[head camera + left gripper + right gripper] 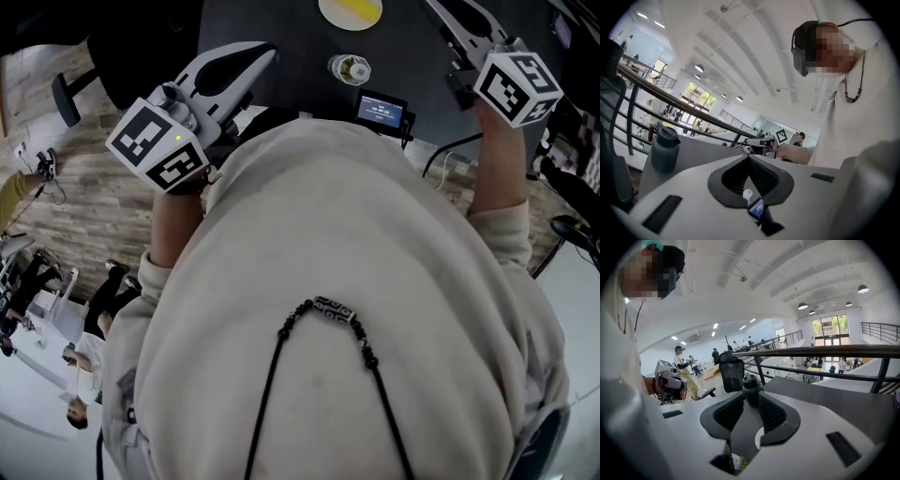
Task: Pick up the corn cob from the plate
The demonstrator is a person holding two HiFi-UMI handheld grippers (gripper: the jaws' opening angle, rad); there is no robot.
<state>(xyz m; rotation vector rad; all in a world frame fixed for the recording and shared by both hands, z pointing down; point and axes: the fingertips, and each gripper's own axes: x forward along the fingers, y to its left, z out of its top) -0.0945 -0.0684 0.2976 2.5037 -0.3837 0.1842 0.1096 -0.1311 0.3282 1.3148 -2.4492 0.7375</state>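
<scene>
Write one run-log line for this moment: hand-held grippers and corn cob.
left hand-held gripper shut, empty | right hand-held gripper open, empty | corn cob on plate, untouched

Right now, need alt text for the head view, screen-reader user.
Looking steeply down, a person's cream sweatshirt fills most of the frame, with the left gripper and right gripper held out toward a dark grey table. At the top edge a round white plate holds a yellow corn cob, clear of both grippers.

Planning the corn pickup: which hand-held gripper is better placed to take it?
Right. The right hand-held gripper looks nearer the plate holding the corn cob, jaws apart; the left hand-held gripper sits farther back, jaws together.
</scene>
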